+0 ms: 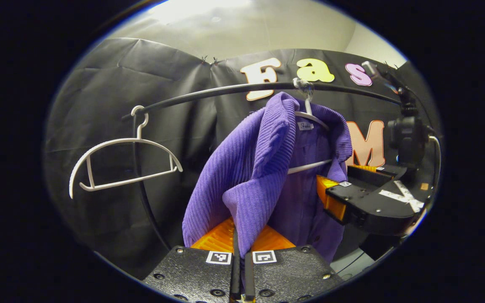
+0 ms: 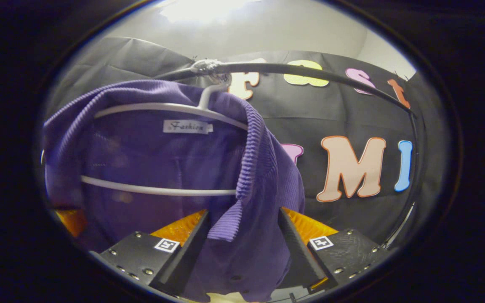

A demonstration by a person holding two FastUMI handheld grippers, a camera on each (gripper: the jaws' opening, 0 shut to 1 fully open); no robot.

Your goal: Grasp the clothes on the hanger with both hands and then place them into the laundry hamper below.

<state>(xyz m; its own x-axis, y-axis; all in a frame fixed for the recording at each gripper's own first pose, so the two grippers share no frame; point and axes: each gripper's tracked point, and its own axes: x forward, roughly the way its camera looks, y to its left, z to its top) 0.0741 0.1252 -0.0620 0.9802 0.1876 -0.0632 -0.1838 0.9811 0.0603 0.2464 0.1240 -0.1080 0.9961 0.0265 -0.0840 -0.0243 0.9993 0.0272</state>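
Left gripper view: left gripper (image 1: 241,242) pinches the purple cardigan (image 1: 263,168) tight; right gripper (image 2: 242,229) straddles its front edge, jaws open.

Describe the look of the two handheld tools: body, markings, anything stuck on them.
Left tool: black textured body plates with round screws, each plate carrying a small square black-and-white marker. Right tool: the same black plates, screws and square markers; seen from the left gripper view, its black housing also bears strips of white tape.
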